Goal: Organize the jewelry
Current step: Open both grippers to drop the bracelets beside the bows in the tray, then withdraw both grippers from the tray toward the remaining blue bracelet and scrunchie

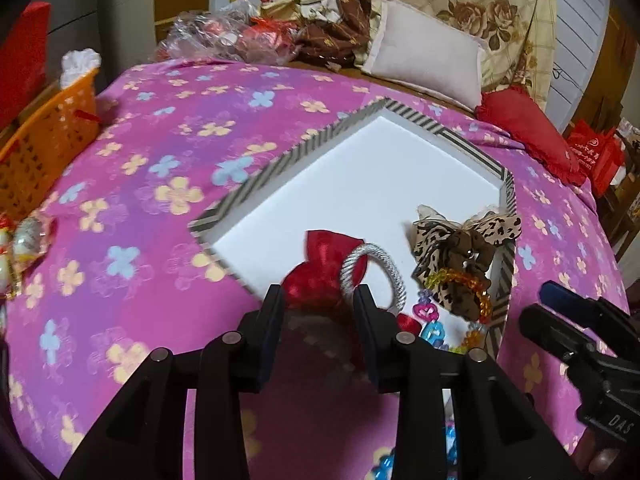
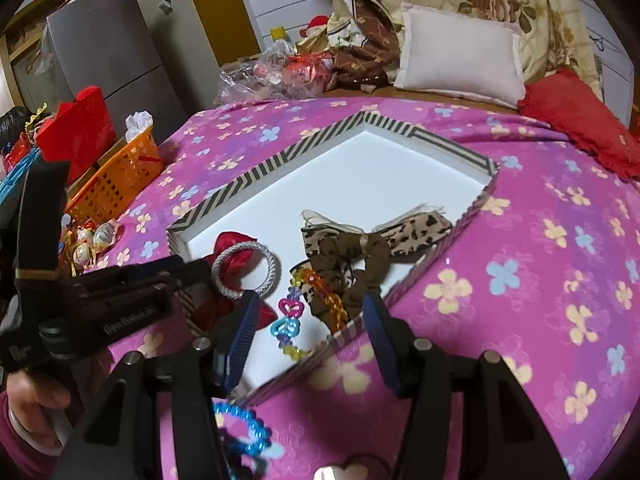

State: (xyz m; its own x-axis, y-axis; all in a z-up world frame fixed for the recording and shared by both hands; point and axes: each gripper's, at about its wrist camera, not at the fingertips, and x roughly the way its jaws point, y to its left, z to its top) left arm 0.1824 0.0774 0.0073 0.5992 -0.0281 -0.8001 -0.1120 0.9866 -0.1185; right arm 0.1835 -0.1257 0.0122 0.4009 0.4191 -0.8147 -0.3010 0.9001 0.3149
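Near corner of tray: striped-rim tray [image 2: 280,156] sits on the bed's pink flowered cover [image 2: 520,240]; all sorted pieces crowd its near end.
Silver bangle [image 1: 374,276]: lies on the white tray floor, partly over a red bow [image 1: 324,268]. Rigid ring, light, ribbed surface so not very slippery. Take across the band at one side, not through the hole.
Bead chain [image 2: 290,320]: plastic links, limp, will drape and swing. Pinch a single large link near the middle.
Leopard bow [image 2: 360,248]: soft fabric, squashes; grip at the knot.
Blue bracelet [image 2: 244,428]: outside the tray, on the cover below the near rim; probably stretchy coil, view blurred.
Left gripper [image 1: 318,296]: jaws spread, straddling the red bow's edge, pads not pressing anything.
Right gripper [image 2: 310,304]: jaws spread wide above the bead chain, nothing pinched.
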